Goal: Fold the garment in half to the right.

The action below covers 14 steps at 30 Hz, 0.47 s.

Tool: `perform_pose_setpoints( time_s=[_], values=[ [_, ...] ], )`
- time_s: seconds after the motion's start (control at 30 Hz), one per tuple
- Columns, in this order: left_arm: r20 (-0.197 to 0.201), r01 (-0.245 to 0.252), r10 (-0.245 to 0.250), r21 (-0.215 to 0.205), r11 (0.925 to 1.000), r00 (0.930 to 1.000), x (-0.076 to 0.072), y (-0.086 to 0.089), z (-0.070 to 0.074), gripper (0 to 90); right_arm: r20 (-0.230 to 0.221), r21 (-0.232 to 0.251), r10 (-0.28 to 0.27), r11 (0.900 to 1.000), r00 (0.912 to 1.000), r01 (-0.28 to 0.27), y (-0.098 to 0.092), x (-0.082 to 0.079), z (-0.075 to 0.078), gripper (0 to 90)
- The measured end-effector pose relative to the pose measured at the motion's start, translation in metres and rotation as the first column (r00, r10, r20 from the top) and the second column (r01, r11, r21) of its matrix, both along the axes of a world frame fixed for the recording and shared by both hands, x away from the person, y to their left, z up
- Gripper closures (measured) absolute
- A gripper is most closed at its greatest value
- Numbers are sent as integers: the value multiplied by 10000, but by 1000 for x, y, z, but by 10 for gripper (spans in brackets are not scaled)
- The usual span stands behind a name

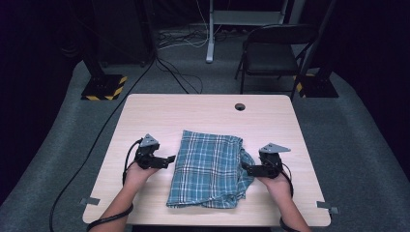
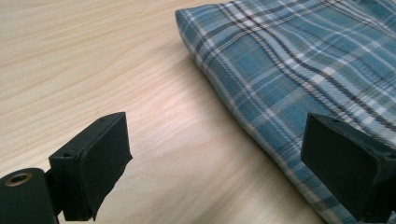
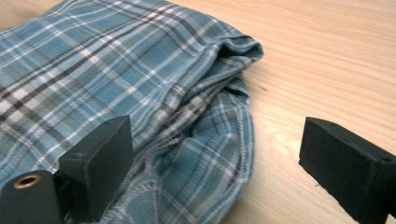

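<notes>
A folded blue plaid cloth [image 1: 208, 166] lies on the light wooden table [image 1: 203, 111], near its front middle. My left gripper [image 1: 170, 158] sits just off the cloth's left edge with its jaws open; in the left gripper view [image 2: 217, 133] bare wood lies between the jaws and the cloth [image 2: 299, 60] runs under the right one. My right gripper [image 1: 243, 167] is at the cloth's rumpled right side. Its jaws are wide open [image 3: 217, 140] over the cloth's loose folded layers [image 3: 116, 65], with nothing pinched.
A round cable hole [image 1: 240, 107] sits near the table's far edge. Small tape marks [image 1: 89, 200] lie at the front corners. Beyond the table are a folding chair [image 1: 275, 48], striped stand bases [image 1: 104, 87] and floor cables.
</notes>
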<state>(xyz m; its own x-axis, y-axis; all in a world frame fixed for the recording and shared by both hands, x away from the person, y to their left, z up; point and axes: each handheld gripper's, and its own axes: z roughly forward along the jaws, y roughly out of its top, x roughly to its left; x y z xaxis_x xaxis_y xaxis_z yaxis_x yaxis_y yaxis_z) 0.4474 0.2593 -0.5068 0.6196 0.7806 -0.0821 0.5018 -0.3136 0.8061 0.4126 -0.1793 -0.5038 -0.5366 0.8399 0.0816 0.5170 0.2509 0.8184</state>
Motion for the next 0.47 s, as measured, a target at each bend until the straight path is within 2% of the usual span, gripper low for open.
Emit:
perform_pose_setpoints(
  time_s=[0.37,0.47],
  values=[
    [-169,-474,472,-75,9989,9987,5,11,-4,77,-97,59,-317,9995,9994,318,-8,3,-3,90],
    [-84,-609,608,-67,9981,9981,4,11,-3,76,-44,104,-346,9993,9994,346,-8,2,-2,90]
  ],
)
